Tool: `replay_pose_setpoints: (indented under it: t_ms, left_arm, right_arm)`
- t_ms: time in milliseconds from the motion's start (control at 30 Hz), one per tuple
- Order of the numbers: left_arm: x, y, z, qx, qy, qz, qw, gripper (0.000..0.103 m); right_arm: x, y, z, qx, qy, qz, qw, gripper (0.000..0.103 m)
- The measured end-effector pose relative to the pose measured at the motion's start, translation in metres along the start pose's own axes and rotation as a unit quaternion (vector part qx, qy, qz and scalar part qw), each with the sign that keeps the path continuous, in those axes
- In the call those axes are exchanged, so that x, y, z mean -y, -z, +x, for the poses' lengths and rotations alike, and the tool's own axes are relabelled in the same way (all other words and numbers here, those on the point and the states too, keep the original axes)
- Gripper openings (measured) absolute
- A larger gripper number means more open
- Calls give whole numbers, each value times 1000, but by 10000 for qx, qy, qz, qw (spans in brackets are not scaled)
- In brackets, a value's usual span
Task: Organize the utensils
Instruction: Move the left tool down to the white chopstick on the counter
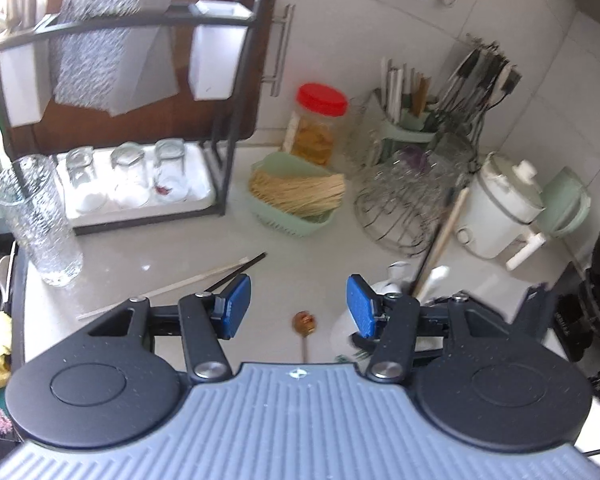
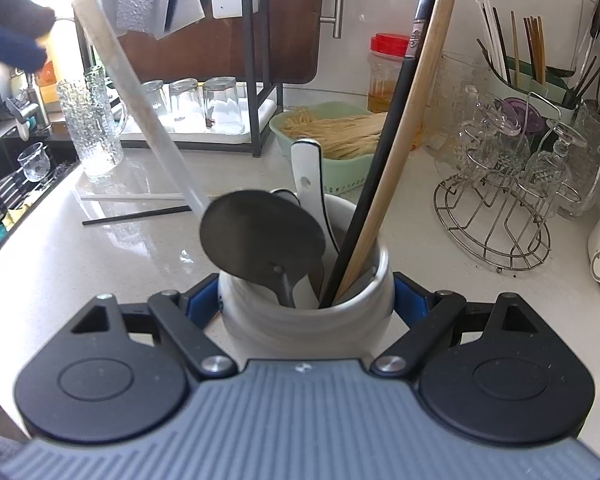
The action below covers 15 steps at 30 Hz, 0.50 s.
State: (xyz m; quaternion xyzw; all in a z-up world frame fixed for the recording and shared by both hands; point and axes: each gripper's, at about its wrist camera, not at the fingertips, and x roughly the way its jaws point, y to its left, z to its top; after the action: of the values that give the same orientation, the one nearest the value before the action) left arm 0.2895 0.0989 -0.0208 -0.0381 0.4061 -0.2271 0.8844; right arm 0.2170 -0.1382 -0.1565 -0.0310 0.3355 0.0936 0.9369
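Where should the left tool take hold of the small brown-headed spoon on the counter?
Grip the small spoon by its thin handle, coming straight down from above with the left tool. It lies flat, handle toward the camera, so the fingers should straddle the handle crosswise.

Utensil crock (image 2: 306,316) front centre on counter (image 2: 100,264), noodle basket (image 2: 324,136) behind, glass rack (image 2: 496,216) right, two chopsticks (image 2: 136,205) left

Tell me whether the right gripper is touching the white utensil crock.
Touching. The right wrist view shows the right gripper with its blue fingers pressed against both sides of the white utensil crock.
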Motion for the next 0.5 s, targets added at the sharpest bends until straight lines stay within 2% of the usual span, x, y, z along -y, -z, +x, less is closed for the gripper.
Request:
replay_pose_setpoints:
  t_ms: [167,400,500]
  left_arm:
    - [-29,8,28,-273,-72,20,9996,59]
    - [-68,8,89,-626,-125,415,9971,58]
    - [-79,4,119,-791,-137,658,9946,53]
  right_arm:
    - [-1,-2,1,-85,63,49,9999,90]
    - [-3,-4,0,-249,167,138,9995,90]
    - [-4,-5,1,-304,195,155,9992,90]
